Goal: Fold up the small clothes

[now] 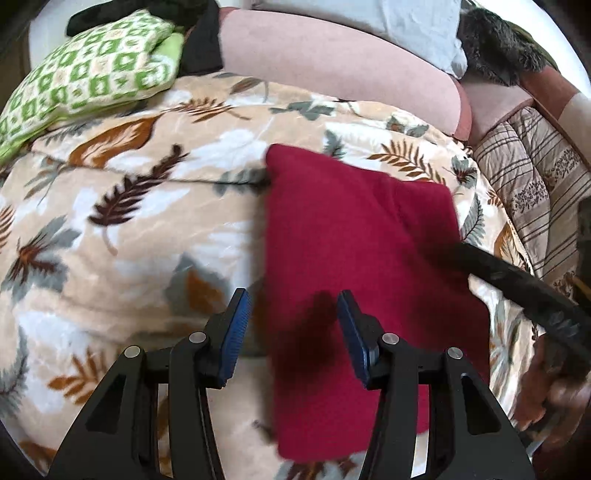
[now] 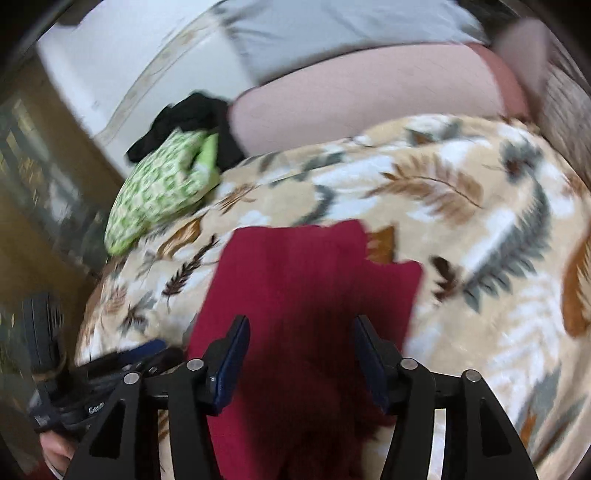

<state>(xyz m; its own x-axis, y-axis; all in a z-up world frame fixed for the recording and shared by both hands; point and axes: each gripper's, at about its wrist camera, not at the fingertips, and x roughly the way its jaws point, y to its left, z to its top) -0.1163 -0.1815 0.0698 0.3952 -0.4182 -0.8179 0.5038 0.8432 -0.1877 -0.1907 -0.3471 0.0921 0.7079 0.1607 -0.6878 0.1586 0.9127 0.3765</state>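
A dark red folded garment point(image 1: 362, 251) lies flat on the leaf-print blanket point(image 1: 122, 229). In the left wrist view my left gripper point(image 1: 293, 314) is open and empty, hovering over the garment's near left edge. In the right wrist view the same red garment point(image 2: 314, 273) lies under my right gripper point(image 2: 301, 339), which is open and empty above its near part. The left gripper's body point(image 2: 110, 373) shows at the lower left of the right wrist view. The right gripper's black body point(image 1: 524, 288) shows at the right of the left wrist view.
A green patterned folded cloth point(image 1: 85, 74) and a black garment point(image 1: 199, 40) lie at the blanket's far left. A pink cushion point(image 1: 332, 62) and a pale grey cloth point(image 1: 388, 26) lie behind. A striped quilt point(image 1: 532, 177) lies to the right.
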